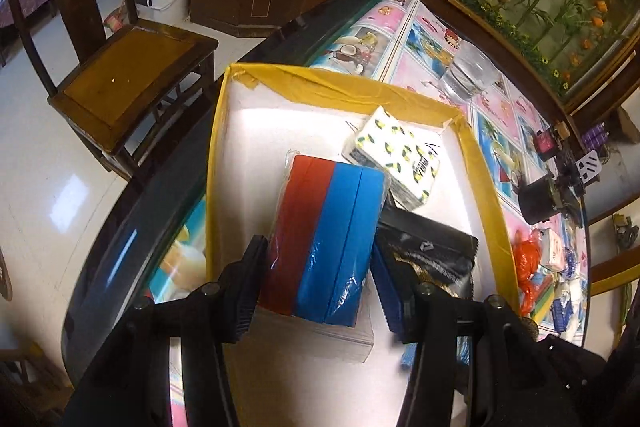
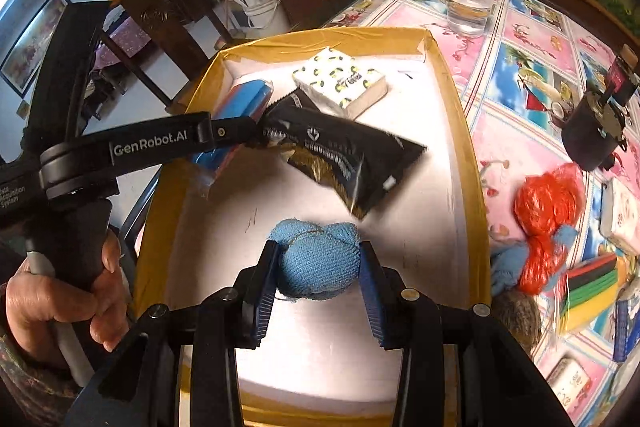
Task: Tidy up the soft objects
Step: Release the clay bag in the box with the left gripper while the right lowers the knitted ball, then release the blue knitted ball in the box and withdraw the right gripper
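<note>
A shallow box (image 1: 344, 87) with yellow taped walls and a white floor sits on the table; it also shows in the right wrist view (image 2: 460, 131). My left gripper (image 1: 316, 287) is shut on a wrapped red and blue sponge pack (image 1: 328, 235), held over the box floor. A black pouch (image 2: 344, 155) and a lemon-print tissue pack (image 2: 340, 81) lie in the box. My right gripper (image 2: 320, 287) is shut on a blue knitted cloth ball (image 2: 316, 263) low over the box's near half.
A glass of water (image 2: 466, 3) stands beyond the box. To the right lie an orange net bag (image 2: 544, 219), coloured sponge strips (image 2: 592, 287), a black pot (image 2: 588, 139) and small packs. A wooden chair (image 1: 128, 75) stands left of the table.
</note>
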`<state>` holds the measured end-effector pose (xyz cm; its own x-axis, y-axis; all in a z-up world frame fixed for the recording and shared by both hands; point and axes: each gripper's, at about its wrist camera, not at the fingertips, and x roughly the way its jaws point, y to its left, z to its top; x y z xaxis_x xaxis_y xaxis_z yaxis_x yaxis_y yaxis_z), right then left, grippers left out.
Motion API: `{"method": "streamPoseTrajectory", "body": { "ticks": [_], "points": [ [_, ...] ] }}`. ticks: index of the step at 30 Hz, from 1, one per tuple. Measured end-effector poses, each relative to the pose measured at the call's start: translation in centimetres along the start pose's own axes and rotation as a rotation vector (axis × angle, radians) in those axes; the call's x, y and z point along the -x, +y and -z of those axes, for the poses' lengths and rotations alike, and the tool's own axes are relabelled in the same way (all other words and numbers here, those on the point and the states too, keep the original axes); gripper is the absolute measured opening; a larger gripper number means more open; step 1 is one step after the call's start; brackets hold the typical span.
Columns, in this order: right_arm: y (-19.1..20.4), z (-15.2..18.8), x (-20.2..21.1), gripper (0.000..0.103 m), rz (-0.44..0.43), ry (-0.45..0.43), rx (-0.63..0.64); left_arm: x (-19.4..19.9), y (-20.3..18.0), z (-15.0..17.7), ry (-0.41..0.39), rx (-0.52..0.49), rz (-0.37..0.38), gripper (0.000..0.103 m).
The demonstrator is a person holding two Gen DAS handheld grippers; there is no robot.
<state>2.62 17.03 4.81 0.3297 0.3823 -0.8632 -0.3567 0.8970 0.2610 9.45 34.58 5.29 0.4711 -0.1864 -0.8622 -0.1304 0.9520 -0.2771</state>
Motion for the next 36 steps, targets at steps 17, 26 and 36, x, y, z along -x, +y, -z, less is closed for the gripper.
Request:
{"method": "streamPoseTrajectory", "body": {
  "ticks": [17,26,36],
  "points": [
    [1.0,-2.8,-3.2,0.043,0.069,0.011,-0.001,1.5,-1.0,1.6,0.003,-0.068,0.094,0.07],
    [0.9,-2.1,-1.0,0.047,0.079,0.003,0.023,4.6,-1.8,2.6,-0.048,-0.047,0.144,0.079],
    [0.7,0.2,3.9,0.049,0.053,-0.052,0.03,6.6,-3.1,4.9,-0.064,-0.042,0.192,0.081]
  ]
}}
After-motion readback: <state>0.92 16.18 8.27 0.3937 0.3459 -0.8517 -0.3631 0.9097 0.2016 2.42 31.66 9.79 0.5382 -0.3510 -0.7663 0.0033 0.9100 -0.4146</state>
